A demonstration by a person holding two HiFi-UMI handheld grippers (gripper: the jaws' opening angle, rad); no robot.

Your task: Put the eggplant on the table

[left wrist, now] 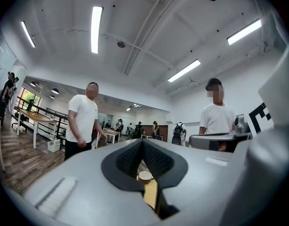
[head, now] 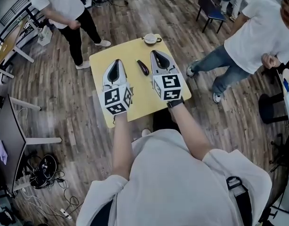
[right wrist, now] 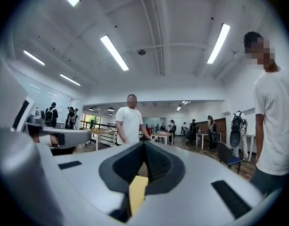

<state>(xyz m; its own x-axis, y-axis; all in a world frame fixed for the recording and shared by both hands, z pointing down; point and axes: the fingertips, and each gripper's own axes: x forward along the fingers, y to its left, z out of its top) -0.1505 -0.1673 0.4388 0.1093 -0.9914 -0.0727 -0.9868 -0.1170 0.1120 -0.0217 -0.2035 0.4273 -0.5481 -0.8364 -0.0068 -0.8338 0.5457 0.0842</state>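
Keeping the left tongs (head: 117, 62) clenched on nothing just left of the eggplant (head: 143, 67), pointing level with the forearm stretched forward. Letting the eggplant lie loose on the yellow counter (head: 130, 51), touching neither tool, so probably finishing the placing. Noting a cup (head: 150, 38) beyond the eggplant. Holding the right tongs (head: 156, 53) clenched and empty just right of the eggplant, also pointing level with the wrist straight.
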